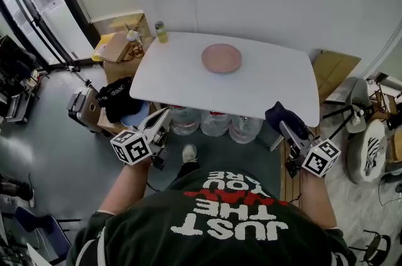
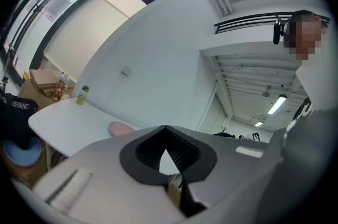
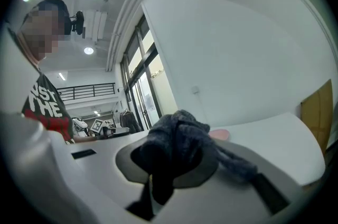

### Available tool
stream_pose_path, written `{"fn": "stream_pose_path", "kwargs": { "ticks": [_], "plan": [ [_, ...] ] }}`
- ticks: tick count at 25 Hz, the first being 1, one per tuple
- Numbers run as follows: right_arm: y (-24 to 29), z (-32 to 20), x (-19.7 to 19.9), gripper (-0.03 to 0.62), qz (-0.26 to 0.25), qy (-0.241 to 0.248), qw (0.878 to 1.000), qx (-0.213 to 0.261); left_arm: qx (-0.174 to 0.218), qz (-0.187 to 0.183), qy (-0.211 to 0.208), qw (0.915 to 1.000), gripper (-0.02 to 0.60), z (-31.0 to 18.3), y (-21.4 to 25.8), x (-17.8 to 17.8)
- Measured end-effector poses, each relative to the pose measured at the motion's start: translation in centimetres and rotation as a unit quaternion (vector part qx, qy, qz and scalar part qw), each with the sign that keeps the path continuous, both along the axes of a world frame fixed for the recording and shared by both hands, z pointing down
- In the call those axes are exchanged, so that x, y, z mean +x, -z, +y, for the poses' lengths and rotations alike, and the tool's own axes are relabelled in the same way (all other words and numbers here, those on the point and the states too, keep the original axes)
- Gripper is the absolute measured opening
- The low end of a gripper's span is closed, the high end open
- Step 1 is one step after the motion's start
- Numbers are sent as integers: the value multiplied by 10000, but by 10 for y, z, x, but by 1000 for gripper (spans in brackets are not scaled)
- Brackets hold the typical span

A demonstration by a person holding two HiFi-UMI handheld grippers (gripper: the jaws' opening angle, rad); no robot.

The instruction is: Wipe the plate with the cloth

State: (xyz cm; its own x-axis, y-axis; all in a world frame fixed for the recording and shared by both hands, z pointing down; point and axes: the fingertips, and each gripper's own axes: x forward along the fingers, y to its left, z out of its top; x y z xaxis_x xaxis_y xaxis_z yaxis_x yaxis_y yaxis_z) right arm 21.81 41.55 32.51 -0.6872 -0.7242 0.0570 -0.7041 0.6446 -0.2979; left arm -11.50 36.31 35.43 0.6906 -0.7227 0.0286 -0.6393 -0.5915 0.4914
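A pink plate (image 1: 221, 58) sits on the white table (image 1: 188, 79), toward its far middle; it also shows as a pink sliver in the left gripper view (image 2: 120, 128) and in the right gripper view (image 3: 219, 134). My right gripper (image 1: 284, 123) is shut on a dark grey cloth (image 1: 281, 115), which bunches over its jaws (image 3: 177, 149). It hangs just off the table's near right edge. My left gripper (image 1: 164, 117) is shut with nothing in it, level with the table's near left edge. Both grippers are short of the plate.
A small yellow-green bottle (image 1: 161, 32) stands at the table's far left corner. Large water jugs (image 1: 213, 123) stand under the table. Cardboard boxes (image 1: 119, 45) and a black bag (image 1: 116, 98) lie left of it; cardboard (image 1: 336, 70) and chairs stand at the right.
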Motion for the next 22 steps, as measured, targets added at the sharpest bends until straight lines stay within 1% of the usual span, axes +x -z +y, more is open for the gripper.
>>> {"fn": "stream_pose_path", "kwargs": {
  "ticks": [3,5,6,9,12,14,17,19,22],
  "plan": [
    [-6,-51,-19,43,71,-29,9999,98,61,-28,-270,9996,-12,-66,-13,-11],
    [-4,-93,-32,43,55,-114,9996,251,139,-37,-512,9986,-12,-123,-18,-17],
    [-3,-116,-38,43,-7,-209,9994,285,114,-19,-614,9980,-12,-153,-20,-20],
    [2,-184,-53,43,-221,-525,9982,186,-79,-16,-891,9960,-12,-237,-20,-22],
    [11,-242,-67,43,-166,-661,9976,121,-97,-175,-1233,9922,-12,-301,-15,-18],
    [14,-273,-75,43,-143,-721,9973,84,-184,-195,-1369,9902,-12,-336,-18,-18],
    [10,-313,-80,43,-135,-761,9970,-56,-420,-202,-1477,9879,-12,-380,-33,-15],
    [2,-335,-75,43,-125,-815,9964,-188,-591,-215,-1572,9856,-12,-402,-47,-7],
    [-12,-357,-64,43,-146,-893,9952,-370,-887,-274,-1665,9817,-12,-421,-74,6]
  ]
}}
